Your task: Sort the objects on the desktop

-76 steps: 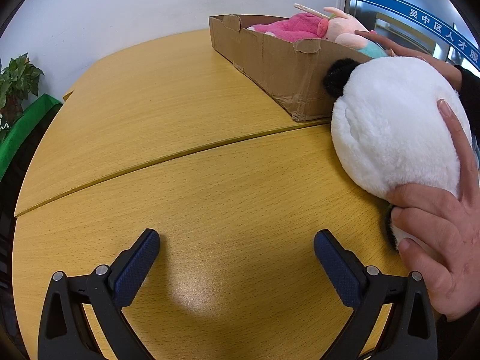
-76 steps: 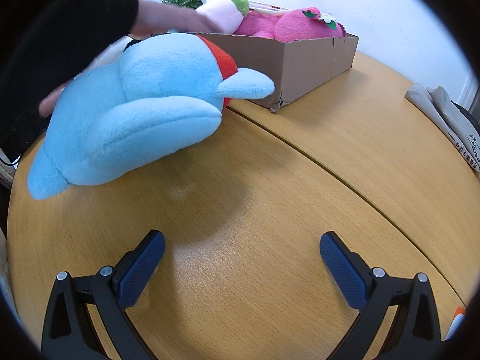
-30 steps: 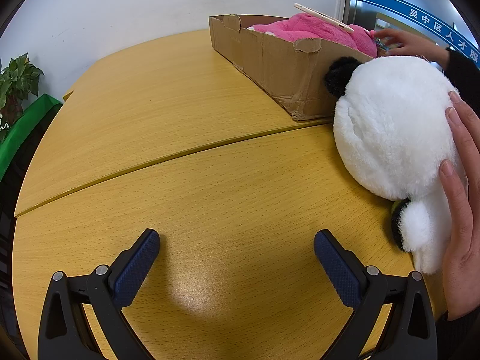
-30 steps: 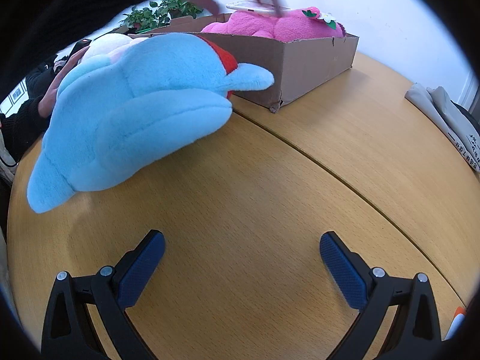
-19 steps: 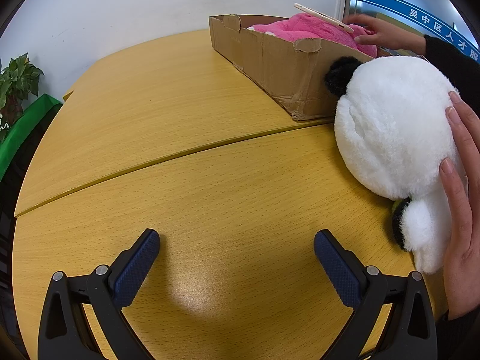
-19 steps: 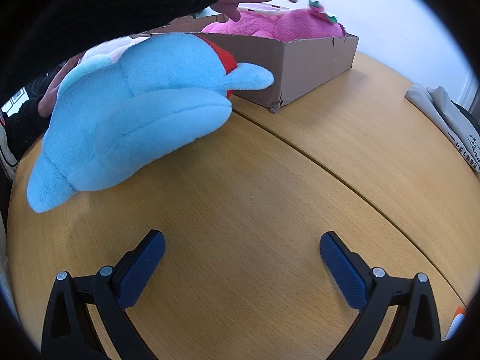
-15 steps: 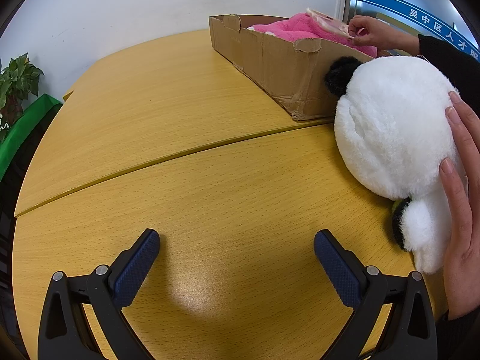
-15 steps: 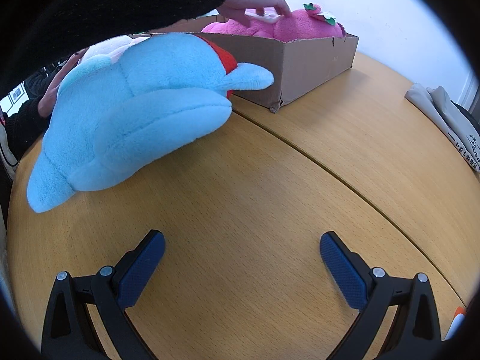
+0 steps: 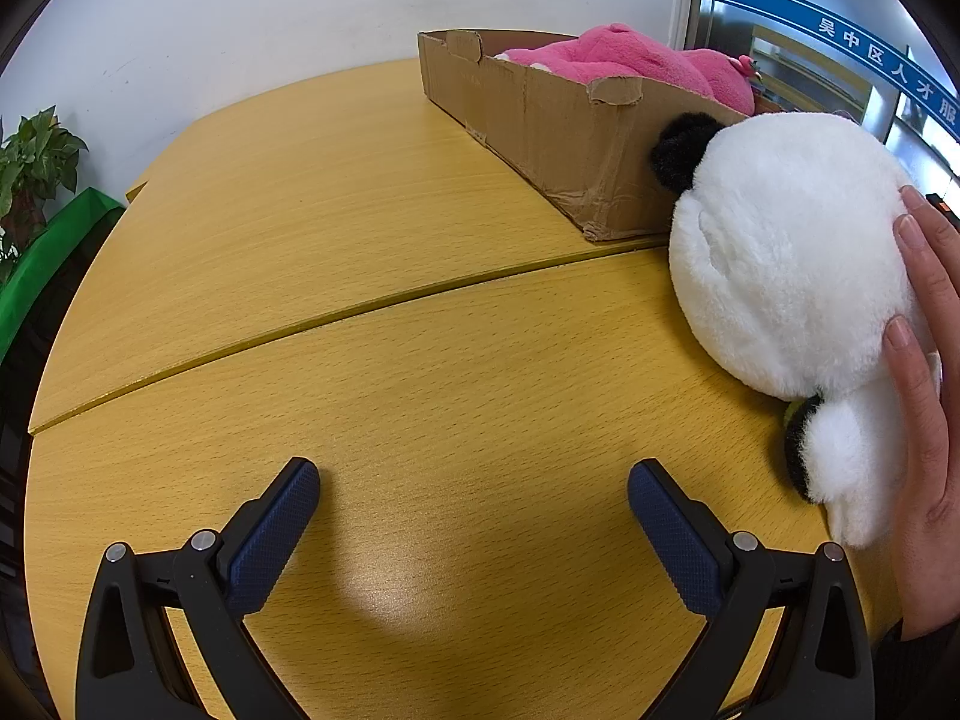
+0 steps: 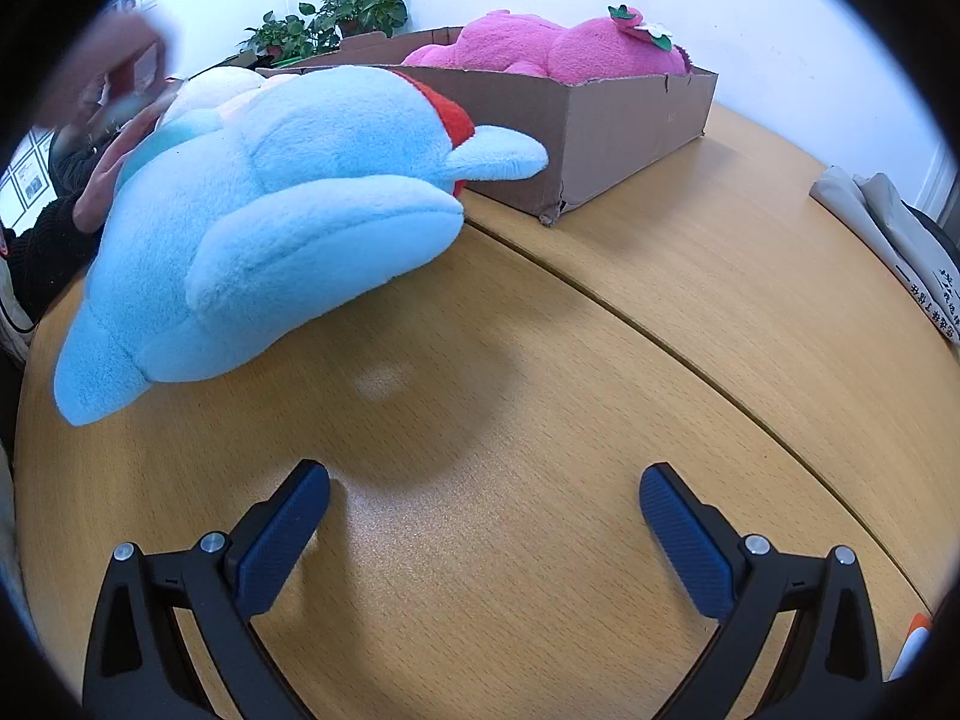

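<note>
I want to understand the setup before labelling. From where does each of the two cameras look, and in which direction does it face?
Left wrist view: sits on the left claw, low over the table, facing the cardboard box and the white plush, which a bare hand touches; both open blue fingers show.
Right wrist view: sits on the right claw, facing the blue plush and the box behind it; both open fingers show.
Shared: the table, the box and the pink plush inside it.
</note>
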